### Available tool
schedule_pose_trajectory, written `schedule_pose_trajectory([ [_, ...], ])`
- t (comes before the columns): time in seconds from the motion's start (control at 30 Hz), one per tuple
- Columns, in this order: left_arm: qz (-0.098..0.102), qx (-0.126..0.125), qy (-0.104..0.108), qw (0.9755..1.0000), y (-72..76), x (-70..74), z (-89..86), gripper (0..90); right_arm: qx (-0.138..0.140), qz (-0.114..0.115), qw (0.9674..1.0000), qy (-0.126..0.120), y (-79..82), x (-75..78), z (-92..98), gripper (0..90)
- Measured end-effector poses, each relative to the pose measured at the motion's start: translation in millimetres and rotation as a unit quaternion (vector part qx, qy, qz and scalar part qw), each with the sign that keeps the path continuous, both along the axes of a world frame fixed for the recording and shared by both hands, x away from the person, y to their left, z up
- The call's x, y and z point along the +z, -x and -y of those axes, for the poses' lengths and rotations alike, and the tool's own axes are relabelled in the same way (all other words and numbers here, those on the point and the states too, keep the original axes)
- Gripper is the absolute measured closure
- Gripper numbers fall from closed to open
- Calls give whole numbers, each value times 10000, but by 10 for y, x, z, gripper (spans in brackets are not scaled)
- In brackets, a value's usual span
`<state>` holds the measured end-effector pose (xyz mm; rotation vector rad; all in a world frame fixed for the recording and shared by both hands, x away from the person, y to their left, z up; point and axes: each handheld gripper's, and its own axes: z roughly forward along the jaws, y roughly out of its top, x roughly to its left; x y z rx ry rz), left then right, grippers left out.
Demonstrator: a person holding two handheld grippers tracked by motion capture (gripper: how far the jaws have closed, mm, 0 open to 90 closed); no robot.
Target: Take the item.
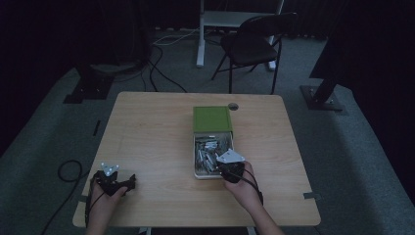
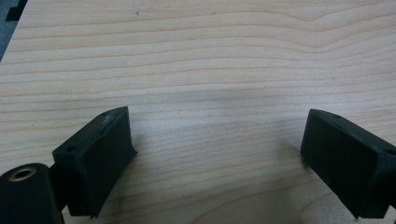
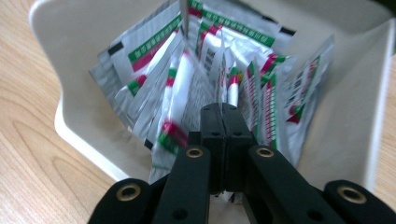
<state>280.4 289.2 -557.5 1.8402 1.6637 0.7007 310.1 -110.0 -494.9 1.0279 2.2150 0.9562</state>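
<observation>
A white box (image 1: 195,157) holds several silver sachets (image 1: 208,152) with green and red print; its green lid (image 1: 211,119) lies over the far half. My right gripper (image 1: 226,172) dips into the near end of the box. In the right gripper view its jaws (image 3: 224,109) are pressed together among the sachets (image 3: 154,60), and the thin edge of one sachet (image 3: 232,91) rises from between the tips. My left gripper (image 1: 128,183) rests low over the table's near left corner, open, with bare wood between its pads (image 2: 215,154).
The wooden table (image 1: 151,132) has a small round grommet (image 1: 233,105) behind the lid. The box's white wall (image 3: 70,37) stands close on both sides of my right gripper. A folding chair (image 1: 254,46) and cables sit on the floor beyond the table.
</observation>
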Motion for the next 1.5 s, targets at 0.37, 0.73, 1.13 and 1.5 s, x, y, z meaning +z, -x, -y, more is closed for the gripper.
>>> schedule_pose_trajectory([
  [0.37,1,1,0,10000,0,0,0,98,-8,116,9993,-363,24,223,72,900],
  [0.73,-1,0,0,10000,0,0,0,98,-6,420,9967,-701,66,567,185,900],
  [1.13,-1,1,0,10000,0,0,0,98,-397,690,9914,-1035,17,853,544,900],
  [1.5,-3,-1,-1,10000,0,0,0,98,-901,724,9883,-991,-23,855,964,900],
])
